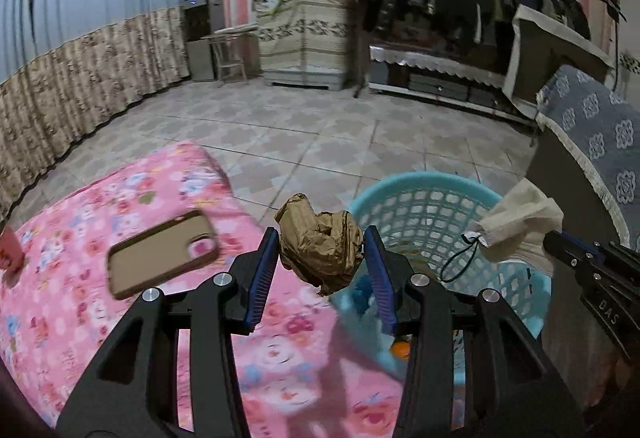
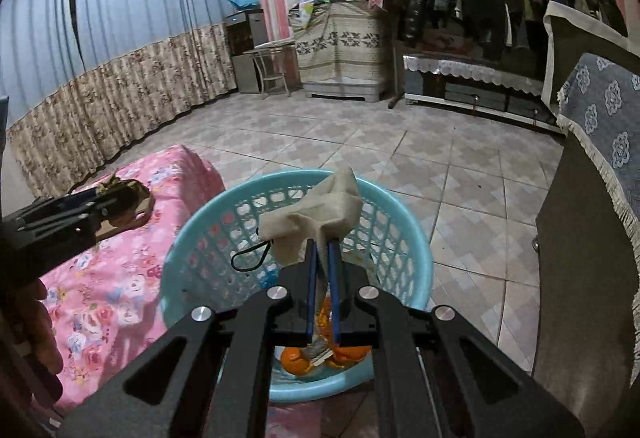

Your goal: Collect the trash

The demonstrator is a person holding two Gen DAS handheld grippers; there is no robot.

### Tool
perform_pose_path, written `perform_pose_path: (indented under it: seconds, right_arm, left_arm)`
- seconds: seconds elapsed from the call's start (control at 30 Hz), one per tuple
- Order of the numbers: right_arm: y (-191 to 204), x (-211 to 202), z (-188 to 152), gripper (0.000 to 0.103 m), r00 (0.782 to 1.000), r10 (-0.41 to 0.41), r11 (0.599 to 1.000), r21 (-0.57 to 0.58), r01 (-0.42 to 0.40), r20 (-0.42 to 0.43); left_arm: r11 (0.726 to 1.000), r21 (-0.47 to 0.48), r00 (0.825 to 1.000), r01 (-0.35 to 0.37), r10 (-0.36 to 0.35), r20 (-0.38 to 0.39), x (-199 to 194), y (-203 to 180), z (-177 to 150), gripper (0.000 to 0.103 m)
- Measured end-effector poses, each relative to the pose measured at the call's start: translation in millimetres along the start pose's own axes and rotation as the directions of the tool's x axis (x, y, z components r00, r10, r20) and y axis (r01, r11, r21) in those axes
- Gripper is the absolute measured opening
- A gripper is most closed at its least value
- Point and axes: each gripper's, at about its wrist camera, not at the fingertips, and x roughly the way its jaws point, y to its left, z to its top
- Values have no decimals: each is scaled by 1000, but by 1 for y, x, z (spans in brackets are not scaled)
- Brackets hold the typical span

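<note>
The left gripper (image 1: pixel 320 252) clamps a crumpled brown paper wad (image 1: pixel 318 250) above the pink bed's (image 1: pixel 80 318) corner, beside the blue basket (image 2: pixel 400 238) (orange peel inside), while the right gripper (image 2: pixel 322 250) pinches a beige cloth pouch (image 2: pixel 316 214) over the basket.

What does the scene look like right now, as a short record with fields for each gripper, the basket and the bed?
left gripper: jaws shut on crumpled brown paper, beside the basket rim
right gripper: jaws shut on beige cloth pouch, over the basket
basket: light blue, on the tiled floor, orange peels inside
bed: pink floral cover, phone case lying on it
</note>
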Motion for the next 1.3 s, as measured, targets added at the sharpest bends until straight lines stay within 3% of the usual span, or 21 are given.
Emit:
perform_pose_path:
  seconds: [0.23, 0.3, 0.37, 0.47, 0.73, 1.03, 1.07, 1.1, 1.17, 1.23, 1.3]
  right_arm:
    - [-13, 6, -2, 6, 1000, -3, 1000, 29, 3, -7]
    - [-16, 8, -2, 6, 1000, -5, 999, 33, 5, -9]
    - [-16, 9, -2, 6, 1000, -7, 999, 34, 7, -11]
    - [-17, 10, -1, 6, 1000, -7, 999, 31, 7, -13]
    - [-3, 19, -3, 6, 999, 14, 1000, 6, -14, -31]
    - [22, 36, -2, 11, 998, 18, 1000, -22, -19, -54]
    - [24, 39, -2, 22, 998, 25, 999, -20, -27, -64]
    - [25, 41, 1, 47, 997, 25, 999, -21, -26, -68]
    - [29, 40, 1, 74, 999, 8, 999, -36, -10, -54]
    - [35, 34, 2, 75, 999, -8, 998, -55, 6, -38]
    - [41, 26, 3, 85, 1000, 9, 999, -52, -11, -26]
  left_arm:
    - [998, 0, 997, 69, -69, -42, 28, -19, 6, 44]
    - [996, 19, 995, 85, -84, -51, 32, -24, 7, 49]
    - [997, 21, 997, 68, -67, -44, 33, -24, 8, 64]
    - [999, 1, 998, 53, -53, -25, 28, -17, 10, 73]
    - [995, -53, 992, -89, 94, 88, -21, 21, 9, 98]
    - [970, -136, 962, -203, 224, 158, -86, 74, -3, 98]
    - [968, -143, 959, -208, 230, 164, -92, 78, -5, 98]
    - [963, -157, 955, -220, 246, 167, -101, 86, -8, 98]
    - [954, -178, 949, -240, 269, 162, -116, 99, -13, 98]
    - [949, -185, 946, -253, 284, 160, -130, 109, -20, 98]
    - [942, -196, 938, -274, 306, 160, -142, 119, -28, 98]
